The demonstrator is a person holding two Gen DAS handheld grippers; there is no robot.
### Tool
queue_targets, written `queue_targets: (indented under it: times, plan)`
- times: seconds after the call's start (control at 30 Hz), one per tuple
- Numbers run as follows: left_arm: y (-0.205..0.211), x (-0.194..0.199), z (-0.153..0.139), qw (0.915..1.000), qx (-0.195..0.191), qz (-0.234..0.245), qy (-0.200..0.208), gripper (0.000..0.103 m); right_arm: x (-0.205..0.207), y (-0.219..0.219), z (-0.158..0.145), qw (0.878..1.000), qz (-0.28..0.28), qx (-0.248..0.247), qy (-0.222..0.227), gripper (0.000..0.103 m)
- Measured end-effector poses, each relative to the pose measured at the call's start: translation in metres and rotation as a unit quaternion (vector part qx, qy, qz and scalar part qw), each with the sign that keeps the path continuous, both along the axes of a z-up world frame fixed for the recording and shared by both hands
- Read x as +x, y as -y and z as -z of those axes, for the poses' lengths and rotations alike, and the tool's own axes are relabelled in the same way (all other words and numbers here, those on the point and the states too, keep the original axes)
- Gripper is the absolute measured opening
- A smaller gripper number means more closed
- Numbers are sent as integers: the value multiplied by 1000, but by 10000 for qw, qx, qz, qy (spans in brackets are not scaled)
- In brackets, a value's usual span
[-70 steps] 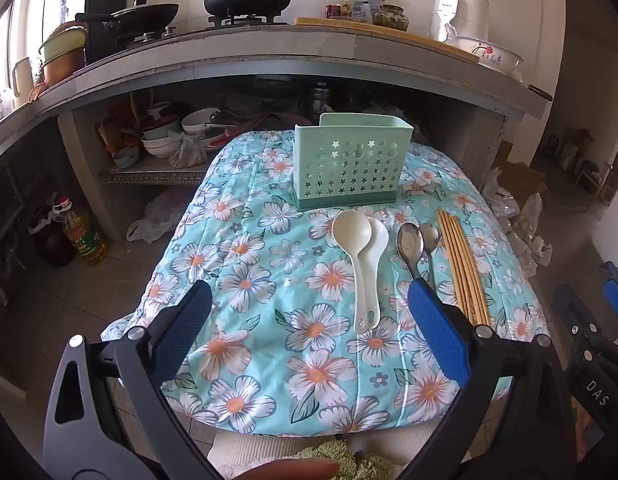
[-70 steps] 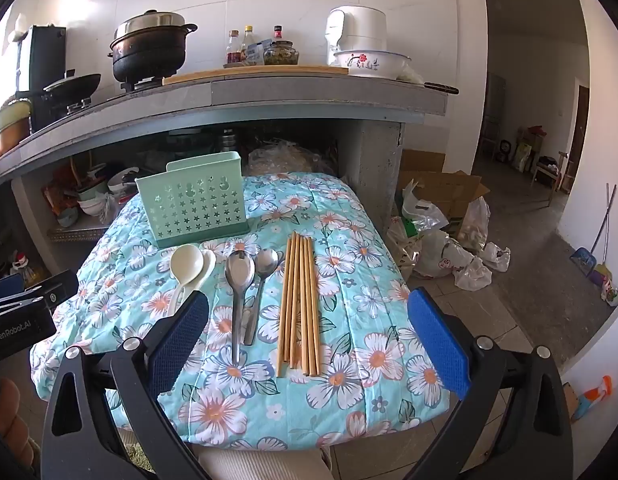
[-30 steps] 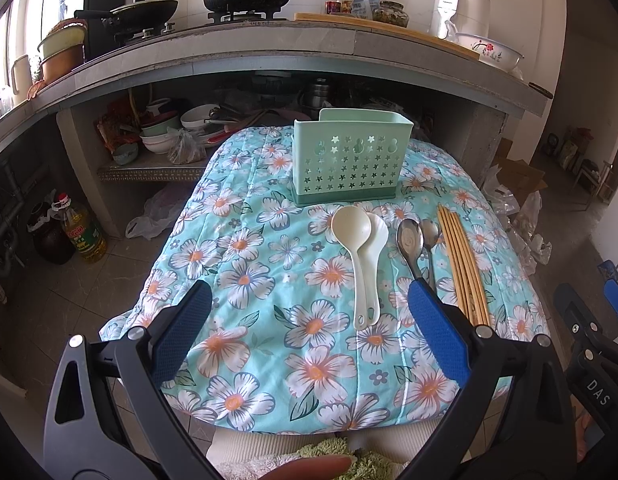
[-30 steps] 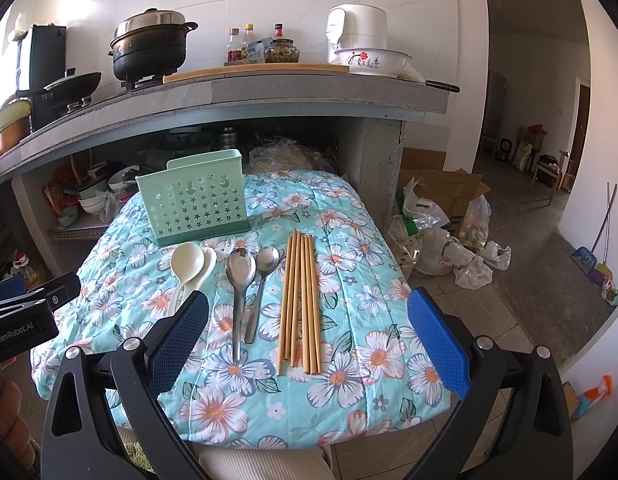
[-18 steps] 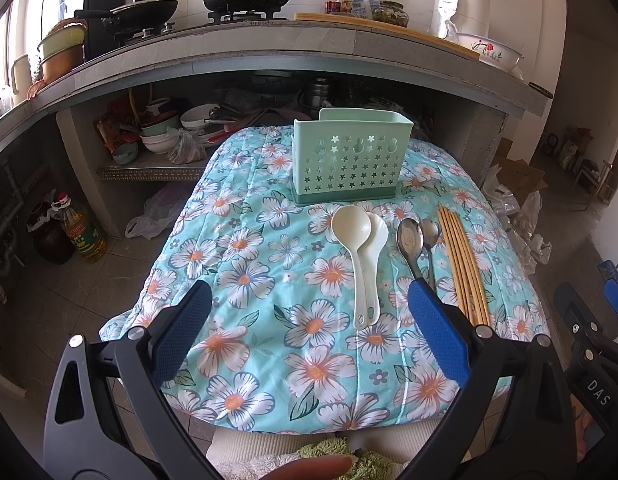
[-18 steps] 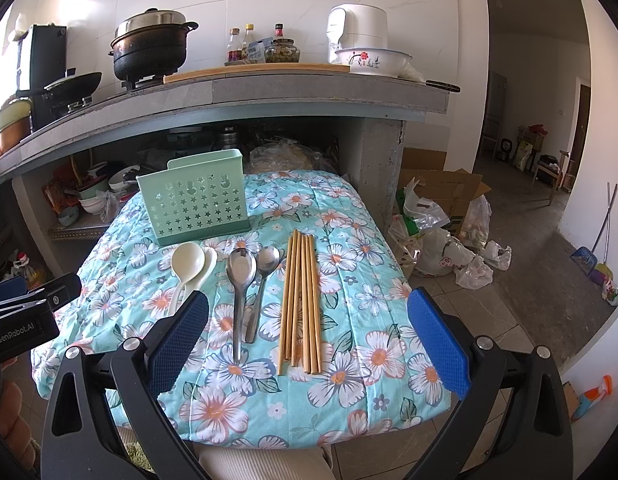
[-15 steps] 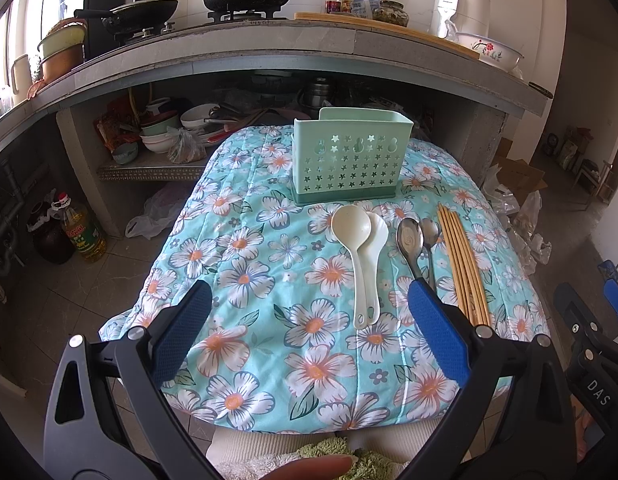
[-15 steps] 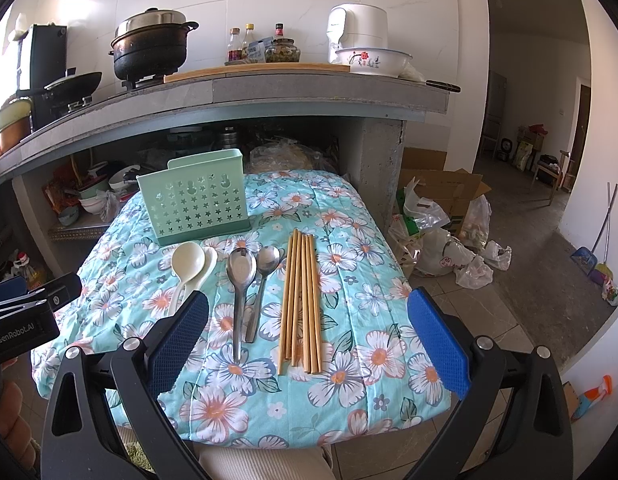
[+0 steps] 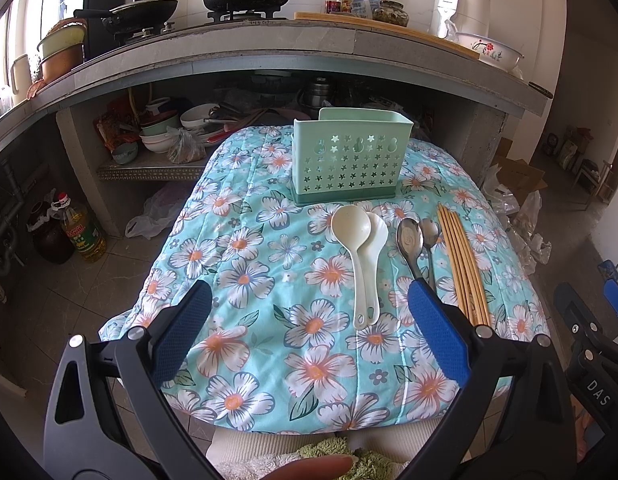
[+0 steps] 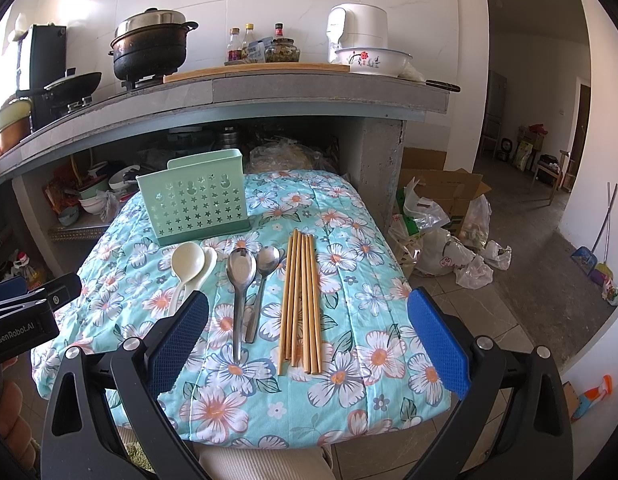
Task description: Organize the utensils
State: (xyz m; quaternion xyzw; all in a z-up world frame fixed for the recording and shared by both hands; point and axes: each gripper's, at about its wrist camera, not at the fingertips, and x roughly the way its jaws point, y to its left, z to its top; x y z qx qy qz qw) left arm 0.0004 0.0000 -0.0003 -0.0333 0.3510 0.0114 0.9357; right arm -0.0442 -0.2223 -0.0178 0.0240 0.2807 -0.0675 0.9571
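Three kinds of utensil wait before the caddy

Both the left gripper [image 9: 309,336] and right gripper [image 10: 309,336] hover spread wide, holding nothing. The chopsticks [image 10: 299,300], metal spoons [image 10: 249,280] and plastic ladles [image 9: 359,252] lie side by side just in front of the mint caddy [image 9: 351,160]. Best to pinch one handle end, lift it upright, then drop it in. The floral quilt [image 9: 245,280] is soft; a cluttered kitchen counter [image 10: 269,88] stands behind.
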Motion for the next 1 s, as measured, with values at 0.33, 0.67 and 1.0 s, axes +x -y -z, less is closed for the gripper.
queue_targets:
  times: [0.33, 0.67, 1.0]
  plan:
    - [0, 0, 0, 10000, -2, 3, -8, 95, 0, 0, 0, 10000, 4, 3, 4, 97]
    - [0, 0, 0, 10000, -4, 0, -10, 95, 1, 0, 0, 10000, -2, 10, -6, 97]
    - [5, -5, 9, 9999, -27, 41, -92, 95, 2, 1, 5, 10000, 22, 2, -63, 97]
